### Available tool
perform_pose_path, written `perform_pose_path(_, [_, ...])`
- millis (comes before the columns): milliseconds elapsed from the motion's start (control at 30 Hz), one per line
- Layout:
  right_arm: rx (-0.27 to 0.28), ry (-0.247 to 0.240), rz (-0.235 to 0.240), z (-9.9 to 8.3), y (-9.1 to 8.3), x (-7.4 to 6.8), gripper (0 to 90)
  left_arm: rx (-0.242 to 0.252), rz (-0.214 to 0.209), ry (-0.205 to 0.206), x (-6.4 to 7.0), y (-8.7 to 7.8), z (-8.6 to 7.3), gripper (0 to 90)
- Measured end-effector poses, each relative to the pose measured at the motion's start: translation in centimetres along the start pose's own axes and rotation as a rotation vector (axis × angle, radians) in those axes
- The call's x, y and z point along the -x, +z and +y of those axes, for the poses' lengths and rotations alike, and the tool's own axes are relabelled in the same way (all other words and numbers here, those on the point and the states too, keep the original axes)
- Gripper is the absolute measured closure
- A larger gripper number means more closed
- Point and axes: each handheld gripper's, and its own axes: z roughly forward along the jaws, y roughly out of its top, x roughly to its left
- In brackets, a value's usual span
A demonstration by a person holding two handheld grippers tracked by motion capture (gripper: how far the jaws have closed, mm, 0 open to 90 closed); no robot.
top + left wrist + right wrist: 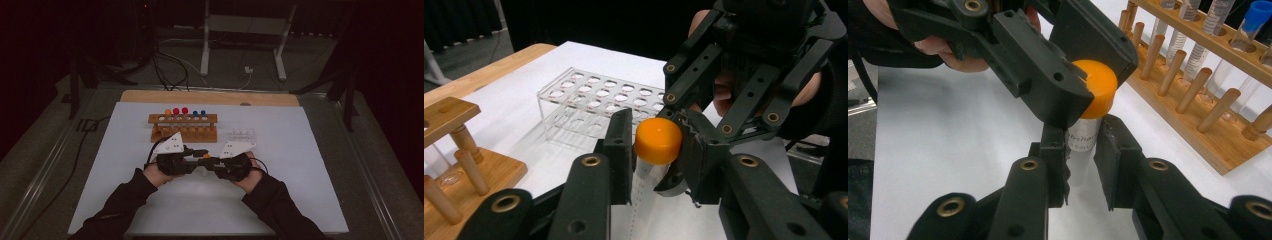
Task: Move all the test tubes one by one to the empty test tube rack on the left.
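Note:
A clear tube with an orange cap point(206, 156) is held just above the white mat between both grippers. In the left gripper view my left gripper point(657, 137) is shut on the orange cap point(658, 142), one jaw on each side. In the right gripper view my right gripper point(1082, 146) is shut on the tube's clear printed body point(1081, 140) just under the cap point(1098, 85). In the high view the left gripper point(199, 155) and right gripper point(212, 162) meet tip to tip at the mat's middle.
A wooden rack point(183, 131) holding several tubes with orange, red and blue caps stands just beyond the grippers. A clear plastic rack point(242, 135) with vacant holes sits to its right. The white mat point(300, 190) covers the table; cables and a stand lie beyond.

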Motion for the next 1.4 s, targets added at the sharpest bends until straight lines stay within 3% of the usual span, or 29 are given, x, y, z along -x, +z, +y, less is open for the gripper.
perform_pose_path(533, [0.018, 0.013, -0.008, 0.0, -0.2, 0.1, 72.7, 0.009, 0.020, 0.011, 0.1, -0.2, 0.2, 71.7])
perform_pose_path(900, [0.034, 0.037, -0.018, -0.1, -0.7, 0.4, 49.0, 0.006, 0.046, 0.001, -0.6, -1.4, 0.5, 71.8])
perform_pose_path(1033, [0.047, 0.048, 0.001, -0.1, -0.9, 0.5, 39.1, 0.013, 0.059, -0.003, -0.9, -2.1, 0.8, 71.8])
perform_pose_path(1200, [0.048, 0.054, 0.002, -0.2, -0.9, 0.5, 19.0, 0.018, 0.086, -0.009, -1.6, -3.0, 1.0, 71.8])
perform_pose_path(1400, [0.046, 0.065, -0.005, -0.3, -0.8, 0.5, 8.7, 0.026, 0.129, -0.015, -2.5, -4.1, 1.2, 71.8])
